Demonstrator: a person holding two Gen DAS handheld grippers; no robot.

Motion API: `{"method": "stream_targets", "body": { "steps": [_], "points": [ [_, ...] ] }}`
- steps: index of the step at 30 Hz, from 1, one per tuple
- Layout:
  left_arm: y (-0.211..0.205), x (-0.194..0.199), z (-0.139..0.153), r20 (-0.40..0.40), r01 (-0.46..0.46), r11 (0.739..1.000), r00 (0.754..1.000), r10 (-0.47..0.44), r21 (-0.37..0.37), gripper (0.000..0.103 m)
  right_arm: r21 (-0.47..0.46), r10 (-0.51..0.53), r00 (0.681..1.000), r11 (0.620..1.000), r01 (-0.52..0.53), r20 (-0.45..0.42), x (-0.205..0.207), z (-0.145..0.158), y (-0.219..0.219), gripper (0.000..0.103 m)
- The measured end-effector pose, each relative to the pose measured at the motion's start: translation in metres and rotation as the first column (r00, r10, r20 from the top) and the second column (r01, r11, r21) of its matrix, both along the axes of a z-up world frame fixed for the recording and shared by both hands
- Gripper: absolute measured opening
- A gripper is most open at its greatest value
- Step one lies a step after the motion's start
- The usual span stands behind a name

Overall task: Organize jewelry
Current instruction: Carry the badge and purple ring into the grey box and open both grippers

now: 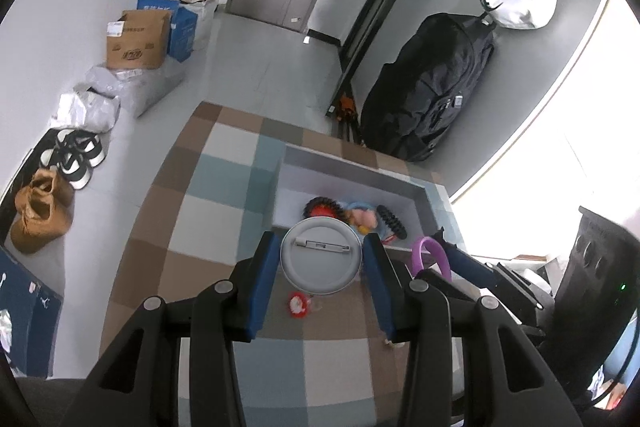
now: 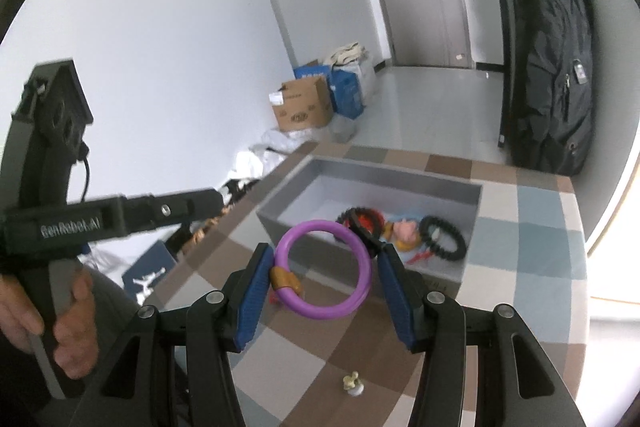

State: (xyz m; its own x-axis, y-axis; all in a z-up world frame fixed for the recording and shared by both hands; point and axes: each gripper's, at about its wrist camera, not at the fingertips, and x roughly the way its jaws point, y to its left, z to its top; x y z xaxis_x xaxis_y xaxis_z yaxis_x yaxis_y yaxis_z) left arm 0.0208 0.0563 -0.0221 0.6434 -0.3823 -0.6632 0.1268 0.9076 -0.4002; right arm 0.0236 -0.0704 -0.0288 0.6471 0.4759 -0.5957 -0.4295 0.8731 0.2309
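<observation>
My left gripper (image 1: 322, 257) is shut on a round silver pin badge (image 1: 322, 255), its back with the clasp facing me, held above the checkered tabletop just short of the grey box (image 1: 352, 167). My right gripper (image 2: 324, 269) is shut on a purple bangle (image 2: 326, 269) with a gold bead, held in front of the grey box (image 2: 376, 173). Inside the box lie a red-and-black bracelet (image 2: 362, 217), a pink and yellow trinket (image 2: 406, 233) and a black beaded bracelet (image 2: 442, 237). The bangle (image 1: 432, 255) and the right gripper's fingers also show in the left wrist view.
A small red charm (image 1: 298, 305) lies on the checkered cloth (image 1: 224, 211) under the badge, and a little pale trinket (image 2: 352, 385) lies near me. A hand (image 2: 72, 311) holds the left gripper's handle. Cardboard boxes (image 1: 138, 41), shoes (image 1: 74, 157) and a black backpack (image 1: 428, 95) stand on the floor beyond.
</observation>
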Motion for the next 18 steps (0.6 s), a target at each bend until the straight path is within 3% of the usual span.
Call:
{"method": "stream_targets", "body": {
  "steps": [11, 18],
  "points": [
    [-0.022, 0.029, 0.012, 0.003, 0.047, 0.999, 0.999, -0.047, 0.009, 0.037, 0.022, -0.007, 1.000, 1.000, 0.007, 0.024, 0.021, 0.028, -0.013, 0.053],
    [-0.035, 0.054, 0.007, -0.004, 0.078, 0.997, 0.997, -0.078, 0.022, 0.037, 0.009, -0.009, 1.000, 1.000, 0.008, 0.002, 0.049, 0.020, -0.018, 0.053]
  ]
}}
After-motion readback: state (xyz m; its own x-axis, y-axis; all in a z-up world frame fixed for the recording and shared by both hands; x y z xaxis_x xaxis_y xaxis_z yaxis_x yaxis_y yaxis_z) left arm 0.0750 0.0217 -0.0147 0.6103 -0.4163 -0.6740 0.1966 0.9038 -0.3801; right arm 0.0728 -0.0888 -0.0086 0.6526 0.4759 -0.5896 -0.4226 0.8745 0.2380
